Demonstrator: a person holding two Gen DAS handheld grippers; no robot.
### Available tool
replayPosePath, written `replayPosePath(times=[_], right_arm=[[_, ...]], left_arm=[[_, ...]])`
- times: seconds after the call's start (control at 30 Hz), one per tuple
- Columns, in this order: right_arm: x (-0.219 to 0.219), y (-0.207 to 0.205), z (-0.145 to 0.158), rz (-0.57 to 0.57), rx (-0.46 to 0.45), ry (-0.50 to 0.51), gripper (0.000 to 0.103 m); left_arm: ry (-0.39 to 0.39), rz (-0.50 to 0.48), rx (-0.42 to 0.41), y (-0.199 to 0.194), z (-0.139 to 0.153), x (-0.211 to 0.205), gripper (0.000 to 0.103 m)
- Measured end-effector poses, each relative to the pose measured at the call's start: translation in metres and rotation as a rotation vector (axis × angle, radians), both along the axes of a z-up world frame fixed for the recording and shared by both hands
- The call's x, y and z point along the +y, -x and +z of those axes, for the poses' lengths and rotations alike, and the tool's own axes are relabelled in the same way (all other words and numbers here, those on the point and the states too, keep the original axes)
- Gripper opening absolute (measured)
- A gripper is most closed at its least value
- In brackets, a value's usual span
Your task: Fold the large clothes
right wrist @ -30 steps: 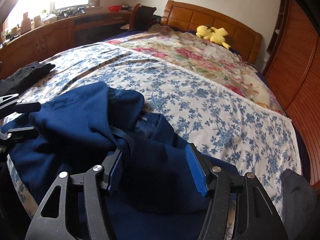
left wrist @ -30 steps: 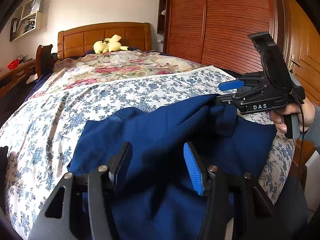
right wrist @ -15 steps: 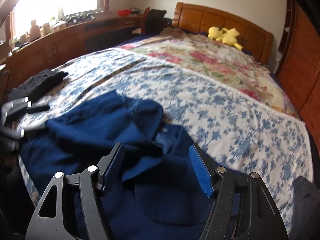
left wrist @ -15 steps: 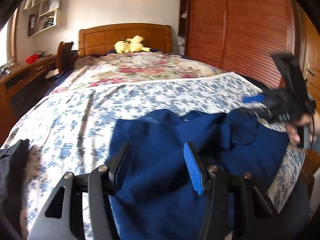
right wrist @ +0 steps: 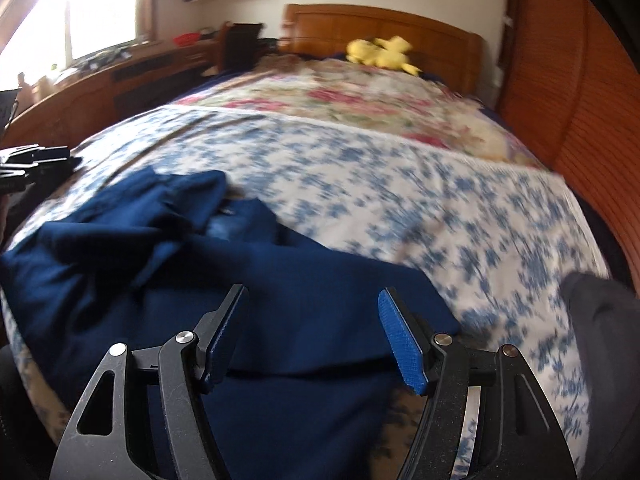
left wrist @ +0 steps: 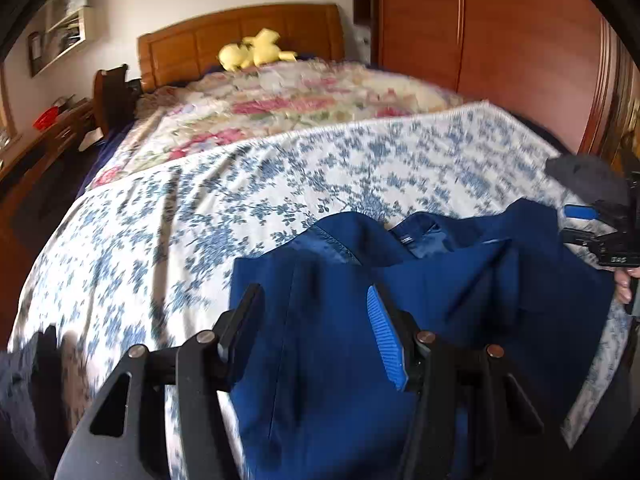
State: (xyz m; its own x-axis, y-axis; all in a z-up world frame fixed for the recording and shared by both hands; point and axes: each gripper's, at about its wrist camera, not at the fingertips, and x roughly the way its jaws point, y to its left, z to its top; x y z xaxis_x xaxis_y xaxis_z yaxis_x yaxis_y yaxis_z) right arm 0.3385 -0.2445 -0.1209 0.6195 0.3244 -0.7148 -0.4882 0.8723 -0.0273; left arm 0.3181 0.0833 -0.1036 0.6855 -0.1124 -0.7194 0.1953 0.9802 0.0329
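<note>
A large navy blue garment [left wrist: 420,300] lies rumpled at the near end of the bed, its collar and label facing up; it also shows in the right wrist view [right wrist: 248,280]. My left gripper [left wrist: 316,332] is open and empty, hovering over the garment's left part. My right gripper [right wrist: 312,332] is open and empty above the garment's near edge; it appears at the far right of the left wrist view [left wrist: 600,236]. The left gripper shows at the left edge of the right wrist view [right wrist: 28,164].
The bed has a blue-flowered white sheet [left wrist: 240,184] and a pink floral quilt [left wrist: 288,100] beyond. A yellow plush toy [left wrist: 256,50] sits by the wooden headboard. A wooden wardrobe [left wrist: 480,40] stands right. Dark clothes lie at the bed's left corner [left wrist: 24,380] and right edge [right wrist: 600,320].
My right gripper let go of the garment's raised edge and pulled back to the right. The garment has dropped flat. My left gripper has shifted left.
</note>
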Motion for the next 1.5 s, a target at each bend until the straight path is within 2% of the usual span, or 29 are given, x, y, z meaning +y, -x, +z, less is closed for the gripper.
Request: replayPosePath(times=[0.17,0.27,0.4,0.53,0.57,0.6,0.67,0.7,0.8,0.87,0.93,1.07,1.17,1.23,1.33,1.5], right_arm=[[-0.027,-0.018,-0.022,-0.066,0.057,-0.035,0.069],[-0.034,-0.024,-0.029,-0.083,0.084,-0.084,0.069],[-0.031,-0.028,-0.035,-0.082,0.097,-0.095,0.069],[-0.028,-0.023,-0.037,-0.066,0.084,-0.066,0.069],[-0.029,-0.021,-0.034,-0.061,0.072,-0.059,0.069],[-0.031,-0.02,-0.032,-0.065,0.066,-0.064,0.069],[-0.033,-0.022,-0.028,-0.069,0.068,-0.076,0.069],[-0.033,-0.022,-0.025,-0.073,0.059,-0.076,0.069],[-0.034,-0.027,-0.024,-0.089,0.049,-0.057,0.069],[-0.038,-0.031,-0.026,-0.105,0.064,-0.065,0.069],[-0.042,-0.036,-0.029,-0.124,0.078,-0.07,0.069],[-0.049,-0.042,-0.031,-0.16,0.086,-0.064,0.069],[-0.057,-0.047,-0.031,-0.182,0.093,-0.061,0.069],[-0.062,-0.05,-0.031,-0.191,0.103,-0.07,0.069],[-0.066,-0.049,-0.027,-0.2,0.098,-0.075,0.069],[-0.063,-0.044,-0.017,-0.174,0.082,-0.085,0.069]], left_arm=[[-0.067,0.006,0.113,-0.05,-0.029,-0.013,0.052],[-0.096,0.051,0.18,-0.074,-0.05,-0.009,0.052],[-0.123,0.099,0.244,-0.088,-0.073,-0.001,0.052],[-0.097,0.103,0.278,-0.092,-0.088,0.003,0.052],[-0.091,0.101,0.278,-0.092,-0.09,0.003,0.05],[-0.078,0.094,0.281,-0.092,-0.091,0.003,0.038],[-0.033,0.076,0.299,-0.091,-0.092,0.002,0.026],[-0.04,0.071,0.299,-0.09,-0.091,-0.001,0.018],[-0.092,0.054,0.284,-0.085,-0.087,-0.009,0.004],[-0.121,0.053,0.263,-0.081,-0.08,-0.01,0.003],[-0.119,0.078,0.215,-0.074,-0.063,-0.002,0.003],[-0.098,0.192,0.055,-0.058,-0.011,0.036,0.003],[-0.1,0.291,-0.018,-0.049,0.016,0.075,0.003],[-0.111,0.325,-0.025,-0.046,0.02,0.096,0.003],[-0.108,0.336,0.006,-0.044,0.012,0.118,0.003],[-0.118,0.325,0.046,-0.038,-0.007,0.114,0.005]])
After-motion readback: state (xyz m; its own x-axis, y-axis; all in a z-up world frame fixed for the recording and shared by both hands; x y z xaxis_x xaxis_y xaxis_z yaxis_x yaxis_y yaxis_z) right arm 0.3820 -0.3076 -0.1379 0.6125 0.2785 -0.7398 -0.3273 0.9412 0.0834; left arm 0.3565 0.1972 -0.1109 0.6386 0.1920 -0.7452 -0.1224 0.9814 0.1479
